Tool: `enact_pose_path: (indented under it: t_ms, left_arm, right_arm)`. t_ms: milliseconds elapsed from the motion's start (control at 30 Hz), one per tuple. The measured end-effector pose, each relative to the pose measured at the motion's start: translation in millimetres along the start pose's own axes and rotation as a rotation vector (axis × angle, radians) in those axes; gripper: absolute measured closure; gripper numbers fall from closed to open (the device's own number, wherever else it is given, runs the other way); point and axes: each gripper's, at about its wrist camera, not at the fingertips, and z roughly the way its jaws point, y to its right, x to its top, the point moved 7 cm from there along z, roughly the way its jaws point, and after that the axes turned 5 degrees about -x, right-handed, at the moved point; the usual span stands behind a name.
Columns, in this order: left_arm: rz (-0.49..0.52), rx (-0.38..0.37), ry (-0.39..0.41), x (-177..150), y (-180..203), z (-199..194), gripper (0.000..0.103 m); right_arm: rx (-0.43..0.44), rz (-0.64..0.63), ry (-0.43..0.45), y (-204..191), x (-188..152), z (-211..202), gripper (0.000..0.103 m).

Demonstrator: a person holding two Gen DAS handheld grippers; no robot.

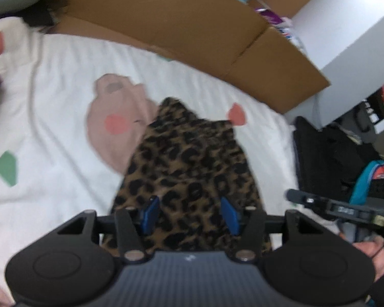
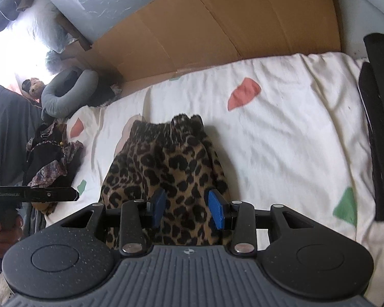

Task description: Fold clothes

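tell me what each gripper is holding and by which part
Nothing is held: the left gripper and right gripper are both open over the leopard-print fabric garment.

1. The left wrist view looks forward and down between its own fingers, close over the leopard-print garment [image 1: 189, 163], toward the cardboard [image 1: 181, 23] at the far edge.
2. The right wrist view does likewise, close above.
3. Both views share the garment, the white sheet [image 2: 281, 138] and the cardboard.
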Motion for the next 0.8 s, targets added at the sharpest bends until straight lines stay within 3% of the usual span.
enact_pose_path:
  t_ms: [200,300,500,800]
  left_arm:
    - [0.066,0.003,0.004,16,12,19,0.053]
    - [0.134,0.052,0.004,26,19,31,0.059]
    - [0.181,0.05,0.006,45,33,51,0.065]
    - [0.196,0.078,-0.062,51,24,91,0.079]
  right_arm:
    - [-0.016,-0.087,0.002,-11,16,19,0.059]
    - [-0.004,-0.1,0.015,-16,27,31,0.059]
    - [-0.013,-0.133,-0.001,-24,44,59,0.059]
    - [-0.043,-0.156,-0.054,-24,56,102,0.06]
